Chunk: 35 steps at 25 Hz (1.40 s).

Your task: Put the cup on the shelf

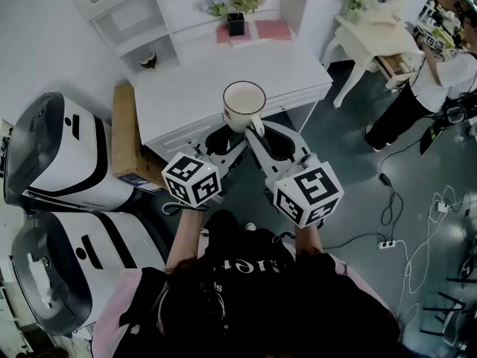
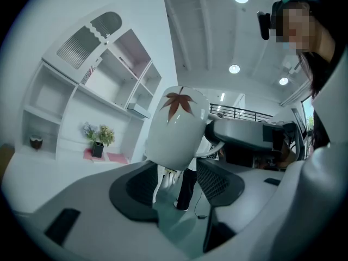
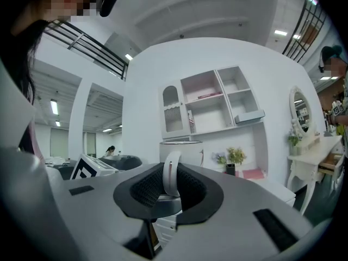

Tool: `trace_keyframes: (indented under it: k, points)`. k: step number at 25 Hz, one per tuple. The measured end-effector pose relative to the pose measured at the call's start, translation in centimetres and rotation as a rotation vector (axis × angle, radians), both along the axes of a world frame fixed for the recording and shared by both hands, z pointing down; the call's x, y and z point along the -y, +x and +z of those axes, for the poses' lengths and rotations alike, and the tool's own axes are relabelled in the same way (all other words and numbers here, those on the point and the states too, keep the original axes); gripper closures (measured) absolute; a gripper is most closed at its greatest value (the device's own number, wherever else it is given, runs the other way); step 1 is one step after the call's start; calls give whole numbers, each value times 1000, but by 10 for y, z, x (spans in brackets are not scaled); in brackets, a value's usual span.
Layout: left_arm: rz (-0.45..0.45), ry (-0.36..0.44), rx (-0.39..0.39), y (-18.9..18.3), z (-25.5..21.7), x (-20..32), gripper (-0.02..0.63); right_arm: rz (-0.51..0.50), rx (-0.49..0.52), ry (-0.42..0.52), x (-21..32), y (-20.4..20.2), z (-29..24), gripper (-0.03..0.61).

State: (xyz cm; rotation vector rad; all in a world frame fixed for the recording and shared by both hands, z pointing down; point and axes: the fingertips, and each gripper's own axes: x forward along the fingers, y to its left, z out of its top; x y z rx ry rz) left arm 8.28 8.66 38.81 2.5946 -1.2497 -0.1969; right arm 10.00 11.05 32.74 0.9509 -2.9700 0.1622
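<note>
A white cup [image 1: 244, 104] with a red leaf print [image 2: 176, 126] hangs in the air over the front edge of the white desk [image 1: 186, 88]. My right gripper [image 1: 256, 127] is shut on its handle [image 3: 170, 178], and the cup body [image 3: 181, 147] stands upright just beyond the jaws. Just below and left of the cup, my left gripper [image 1: 226, 143] is open with nothing between its jaws [image 2: 176, 184]. The white shelf unit [image 1: 141, 28] [image 3: 217, 99] [image 2: 98, 80] stands behind the desk, its cubbies mostly bare.
A potted plant [image 1: 235, 17] on pink mats sits at the desk's back. A small dark object [image 1: 148, 60] rests in a low cubby. White machines [image 1: 67, 155] and a wooden board [image 1: 127, 136] stand left. A vanity table [image 1: 373, 36], a person [image 1: 432, 80] and floor cables [image 1: 432, 222] are right.
</note>
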Motion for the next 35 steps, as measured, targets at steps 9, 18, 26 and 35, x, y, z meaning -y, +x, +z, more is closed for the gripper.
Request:
trace_keyframes:
  k: [9, 18, 26, 35]
  points:
    - [-15, -30, 13, 1, 9, 31, 379, -19, 5, -25, 32, 2, 8, 494]
    - [-3, -36, 10, -30, 16, 98, 379, -11, -11, -27, 99, -31, 15, 494]
    - [31, -43, 8, -81, 9, 187, 379, 29, -17, -33, 186, -84, 8, 494]
    - [67, -18, -6, -144, -3, 280, 379, 68, -23, -18, 277, -149, -4, 494]
